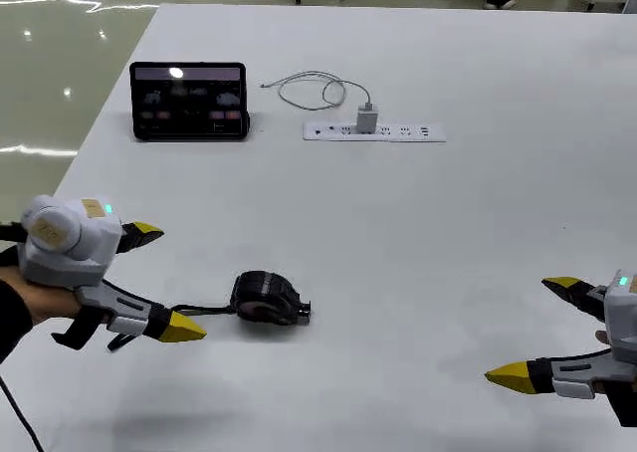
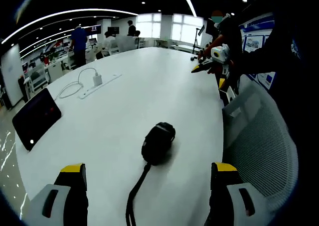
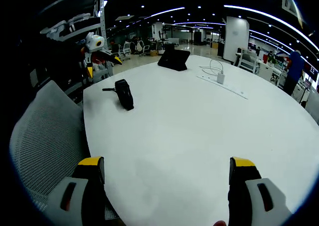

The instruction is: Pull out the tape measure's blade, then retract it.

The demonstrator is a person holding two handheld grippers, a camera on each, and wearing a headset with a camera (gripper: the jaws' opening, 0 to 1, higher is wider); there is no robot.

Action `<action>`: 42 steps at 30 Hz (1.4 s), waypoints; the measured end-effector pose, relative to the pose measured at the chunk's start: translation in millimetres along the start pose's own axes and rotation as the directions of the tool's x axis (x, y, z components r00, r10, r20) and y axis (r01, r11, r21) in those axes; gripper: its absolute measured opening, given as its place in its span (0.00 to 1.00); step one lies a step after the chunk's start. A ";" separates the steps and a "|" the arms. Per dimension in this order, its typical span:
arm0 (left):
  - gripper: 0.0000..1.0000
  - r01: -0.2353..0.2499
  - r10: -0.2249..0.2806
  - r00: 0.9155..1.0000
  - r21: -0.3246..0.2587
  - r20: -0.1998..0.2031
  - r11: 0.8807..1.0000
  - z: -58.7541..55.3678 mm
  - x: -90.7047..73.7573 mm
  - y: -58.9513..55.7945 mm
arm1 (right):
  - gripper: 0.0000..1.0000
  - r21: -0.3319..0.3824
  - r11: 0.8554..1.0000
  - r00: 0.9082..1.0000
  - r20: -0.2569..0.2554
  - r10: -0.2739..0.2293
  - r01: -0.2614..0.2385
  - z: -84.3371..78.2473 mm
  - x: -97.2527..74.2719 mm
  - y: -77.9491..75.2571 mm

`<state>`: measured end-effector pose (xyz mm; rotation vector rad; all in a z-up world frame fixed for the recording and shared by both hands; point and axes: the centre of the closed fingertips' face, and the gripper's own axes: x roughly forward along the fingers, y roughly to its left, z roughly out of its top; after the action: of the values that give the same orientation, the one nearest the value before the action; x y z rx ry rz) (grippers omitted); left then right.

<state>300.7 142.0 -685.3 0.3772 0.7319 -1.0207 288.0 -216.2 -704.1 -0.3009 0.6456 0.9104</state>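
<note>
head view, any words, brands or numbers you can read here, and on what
Nothing can be read as text.
tablet: the screen is lit, but what is on it is too blurred to read.
power strip: its small dark marks are too small to read.
tape measure: no legible label.
left gripper: the pale sticker on its body is too small to read.

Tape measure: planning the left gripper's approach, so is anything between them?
Nothing visible does. The black rounded tape measure lies on the bare white table straight ahead of the open left gripper; only its own black strap trails back between the jaws.
</note>
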 end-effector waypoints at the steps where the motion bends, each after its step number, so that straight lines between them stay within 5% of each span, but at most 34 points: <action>1: 1.00 0.009 -0.009 1.000 0.015 -0.015 1.000 -0.4 2.6 1.0 | 1.00 -0.003 1.000 1.000 -0.001 0.004 -0.004 1.5 2.1 0.6; 9: 0.98 0.044 -0.036 0.996 0.112 -0.077 0.993 8.1 23.1 6.2 | 1.00 -0.057 0.998 0.999 0.030 0.038 -0.036 19.6 17.6 5.0; 14: 0.96 0.113 -0.085 0.983 0.174 -0.162 0.978 6.7 39.4 0.8 | 1.00 -0.082 0.994 0.997 0.023 0.075 -0.073 28.0 31.8 10.4; 18: 0.91 0.165 -0.108 0.969 0.260 -0.220 0.951 7.6 53.2 -2.8 | 1.00 -0.105 0.988 0.994 0.012 0.112 -0.110 33.3 45.2 13.8; 24: 0.86 0.212 -0.136 0.957 0.300 -0.255 0.930 17.0 72.2 -3.9 | 0.99 -0.145 0.978 0.987 0.026 0.156 -0.151 44.1 63.4 22.5; 27: 0.79 0.250 -0.152 0.944 0.334 -0.292 0.909 19.4 79.8 -7.6 | 0.97 -0.164 0.970 0.982 0.032 0.185 -0.178 48.7 73.6 30.0; 32: 0.64 0.269 -0.170 0.935 0.308 -0.313 0.912 20.1 94.2 -13.3 | 0.94 -0.196 0.959 0.977 0.023 0.214 -0.205 53.5 91.1 40.8; 39: 0.52 0.263 -0.138 0.919 0.312 -0.370 0.913 5.6 112.5 -16.7 | 0.85 -0.254 0.930 0.962 0.004 0.274 -0.264 64.9 114.1 61.2; 42: 0.51 0.257 -0.147 0.934 0.325 -0.326 0.910 8.1 121.4 -21.7 | 0.81 -0.277 0.919 0.956 0.002 0.294 -0.282 72.6 126.6 68.3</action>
<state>323.4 49.8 -764.3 0.8023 0.8636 -1.3216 317.2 -59.3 -726.5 -0.4397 0.5302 1.2918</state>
